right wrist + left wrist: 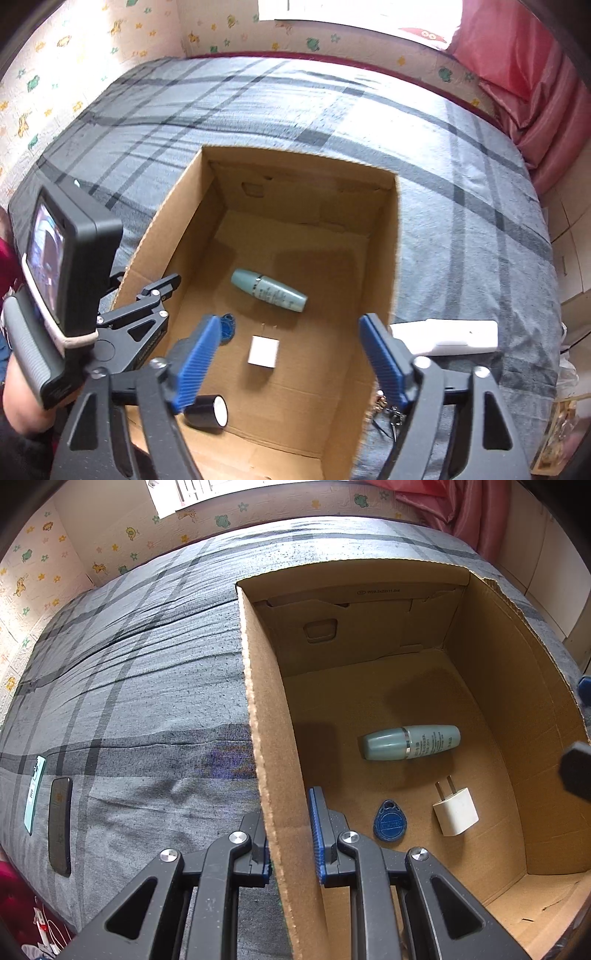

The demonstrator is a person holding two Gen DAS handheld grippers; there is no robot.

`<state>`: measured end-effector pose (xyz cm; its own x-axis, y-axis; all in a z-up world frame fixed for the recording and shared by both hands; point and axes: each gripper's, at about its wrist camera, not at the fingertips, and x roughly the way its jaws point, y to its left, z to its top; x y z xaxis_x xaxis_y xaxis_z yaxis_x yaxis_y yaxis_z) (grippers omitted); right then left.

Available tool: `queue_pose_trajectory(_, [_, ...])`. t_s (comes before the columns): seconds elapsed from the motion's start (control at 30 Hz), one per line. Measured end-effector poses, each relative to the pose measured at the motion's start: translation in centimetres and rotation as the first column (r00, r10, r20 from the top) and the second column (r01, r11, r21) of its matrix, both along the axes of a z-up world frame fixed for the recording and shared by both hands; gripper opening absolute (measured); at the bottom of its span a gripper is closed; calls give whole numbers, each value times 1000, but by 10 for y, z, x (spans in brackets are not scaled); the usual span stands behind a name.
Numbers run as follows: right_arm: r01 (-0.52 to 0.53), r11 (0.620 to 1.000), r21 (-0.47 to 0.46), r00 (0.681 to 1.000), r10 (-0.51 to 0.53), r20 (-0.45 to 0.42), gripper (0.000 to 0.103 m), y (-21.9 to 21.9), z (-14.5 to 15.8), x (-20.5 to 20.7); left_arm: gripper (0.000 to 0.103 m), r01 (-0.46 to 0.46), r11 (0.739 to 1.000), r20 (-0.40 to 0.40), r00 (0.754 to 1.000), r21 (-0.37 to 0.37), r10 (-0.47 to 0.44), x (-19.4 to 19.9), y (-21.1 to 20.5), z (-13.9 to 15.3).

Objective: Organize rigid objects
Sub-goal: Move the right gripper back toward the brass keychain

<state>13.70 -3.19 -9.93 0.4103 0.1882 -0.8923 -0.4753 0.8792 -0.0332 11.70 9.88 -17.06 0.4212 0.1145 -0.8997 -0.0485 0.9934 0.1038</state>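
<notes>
Our right gripper (286, 363) jaws gape wide, empty, above the white charger cube (263, 352); the left gripper (290, 840) jaws pinch the brown cardboard box (255, 709) wall, so we keep it steady.

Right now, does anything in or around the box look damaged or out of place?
Yes. The cardboard box has a ragged, torn top edge on its right wall. The left gripper is clamped on its left wall. Inside, the teal bottle lies on its side.
</notes>
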Motion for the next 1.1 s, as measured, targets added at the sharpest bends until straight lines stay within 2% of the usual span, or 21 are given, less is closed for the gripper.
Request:
queue_pose_trajectory(0.1, [16,1000,12,1000,-16,14,97,-13,11,0,18,0,1000,0,1000,-1,0,0,0,0])
queue_pose_trajectory(0.27, [51,999,13,998,-52,45,102,-35,22,2,18,0,1000,0,1000,0,0,0,0,0])
queue_pose_trajectory(0.47, [101,995,12,993,-102,67,102,-66,24,4,18,1,1000,-1,1000,3,-1,0,0,0])
queue_pose_trajectory(0.7, [164,986,-11,985,-163,53,102,-101,10,3,18,-2,1000,0,1000,1,2,0,0,0])
queue_pose_trajectory(1.1, [240,970,-30,971,-240,16,102,-141,-33,0,18,-1,1000,-2,1000,6,1,0,-1,1])
